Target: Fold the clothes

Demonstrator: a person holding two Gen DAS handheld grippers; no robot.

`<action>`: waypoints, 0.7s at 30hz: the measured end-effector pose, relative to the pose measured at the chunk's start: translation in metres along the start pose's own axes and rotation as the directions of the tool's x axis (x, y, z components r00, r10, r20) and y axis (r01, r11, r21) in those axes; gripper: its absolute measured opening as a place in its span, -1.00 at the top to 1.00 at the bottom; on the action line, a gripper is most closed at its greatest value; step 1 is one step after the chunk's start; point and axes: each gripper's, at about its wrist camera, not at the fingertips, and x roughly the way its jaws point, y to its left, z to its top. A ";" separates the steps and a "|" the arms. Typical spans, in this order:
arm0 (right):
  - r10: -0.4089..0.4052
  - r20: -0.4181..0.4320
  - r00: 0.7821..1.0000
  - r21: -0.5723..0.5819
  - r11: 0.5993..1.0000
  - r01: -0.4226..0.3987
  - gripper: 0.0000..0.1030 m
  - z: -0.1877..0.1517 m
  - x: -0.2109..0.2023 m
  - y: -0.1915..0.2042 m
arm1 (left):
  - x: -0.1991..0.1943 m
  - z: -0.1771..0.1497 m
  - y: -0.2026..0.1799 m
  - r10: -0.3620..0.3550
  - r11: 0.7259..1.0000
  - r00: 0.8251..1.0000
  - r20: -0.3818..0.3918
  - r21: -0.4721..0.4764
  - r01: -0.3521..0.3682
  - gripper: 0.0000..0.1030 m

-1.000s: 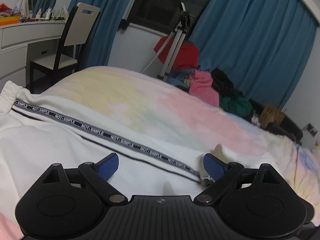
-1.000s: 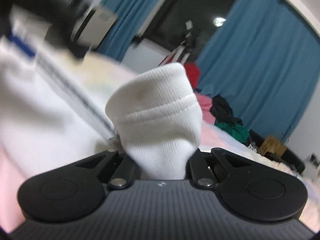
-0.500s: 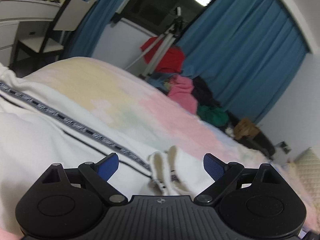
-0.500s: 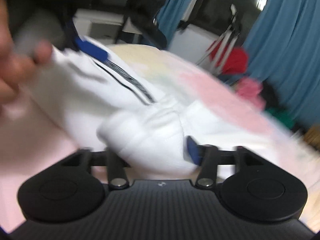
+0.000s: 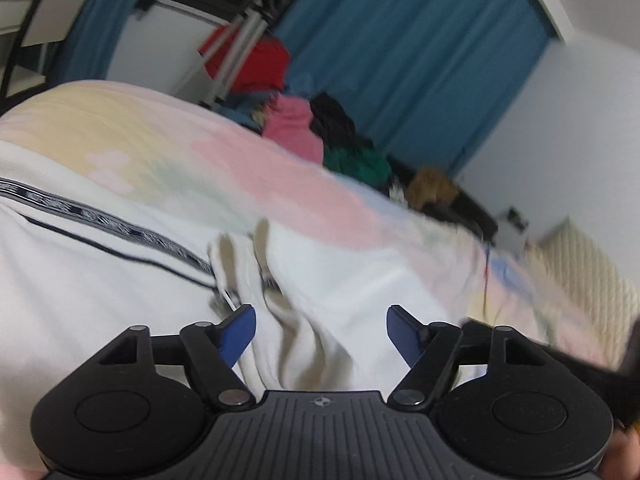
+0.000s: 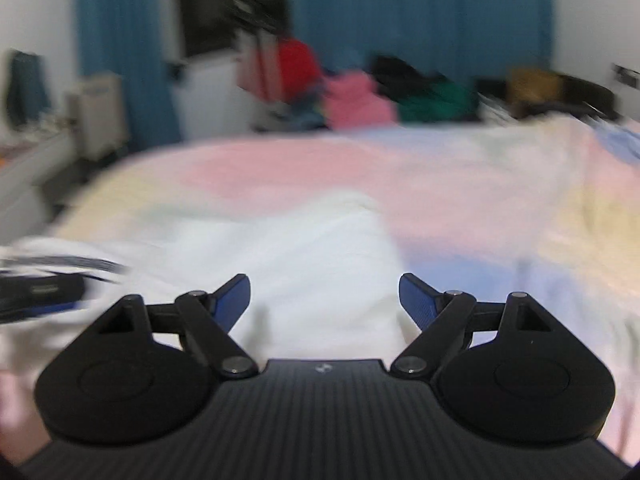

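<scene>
White trousers [image 5: 100, 280] with a black lettered stripe lie bunched.

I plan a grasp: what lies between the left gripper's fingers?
In the left wrist view, bunched folds of the white garment lie between the open left gripper fingers.

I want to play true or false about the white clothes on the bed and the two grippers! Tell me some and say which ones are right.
1. The right gripper is squeezing the white garment. False: it is open, with nothing between its fingers.
2. The left gripper is open. True.
3. The white garment has a dark lettered stripe. True.
4. The garment lies on a plain black blanket. False: the bedspread is pastel pink, yellow and blue.
5. A pile of colourful clothes sits beyond the bed. True.
</scene>
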 end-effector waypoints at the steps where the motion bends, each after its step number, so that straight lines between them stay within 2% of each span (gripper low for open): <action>1: -0.028 -0.072 0.997 0.023 0.999 0.029 -0.65 -0.006 0.019 -0.007 | 0.005 -0.003 -0.003 0.003 1.000 1.000 -0.021 0.015 -0.003 -0.36; 2: -0.031 -0.125 0.992 0.063 0.997 0.039 -0.65 -0.013 0.030 -0.013 | 0.009 -0.006 -0.005 0.011 1.000 0.999 -0.040 0.030 -0.010 -0.36; 4: -0.021 -0.148 0.989 0.116 0.992 0.039 -0.69 -0.020 0.036 -0.018 | 0.015 -0.013 -0.009 0.023 0.998 0.997 -0.072 0.056 -0.019 -0.36; 13: -0.039 -0.143 0.989 0.107 0.993 0.055 -0.69 -0.015 0.027 -0.012 | 0.023 -0.025 -0.011 0.019 0.998 0.993 -0.115 0.056 -0.012 -0.42; 15: -0.044 -0.143 0.989 0.103 0.993 0.059 -0.69 -0.016 0.037 -0.016 | 0.025 -0.025 -0.013 0.048 0.996 0.993 -0.111 0.086 -0.038 -0.19; 16: -0.045 -0.143 0.989 0.102 0.993 0.060 -0.69 -0.016 0.047 -0.020 | 0.026 -0.024 -0.015 0.076 0.992 0.991 -0.110 0.105 -0.064 0.12; 17: -0.045 -0.143 0.989 0.099 0.993 0.059 -0.69 -0.016 0.048 -0.019 | 0.027 -0.024 -0.015 0.091 0.991 0.990 -0.108 0.111 -0.079 0.29; 18: -0.045 -0.140 0.989 0.092 0.994 0.058 -0.70 -0.014 0.049 -0.018 | 0.025 -0.023 -0.015 0.089 0.991 0.991 -0.101 0.109 -0.078 0.36; 19: -0.044 -0.136 0.990 0.086 0.995 0.056 -0.70 -0.013 0.049 -0.018 | 0.023 -0.022 -0.016 0.081 0.992 0.992 -0.092 0.107 -0.071 0.53; 21: -0.037 -0.097 0.995 0.086 0.995 0.045 -0.68 -0.009 0.041 -0.019 | 0.016 -0.018 -0.019 0.070 0.992 0.995 -0.073 0.111 -0.062 0.62</action>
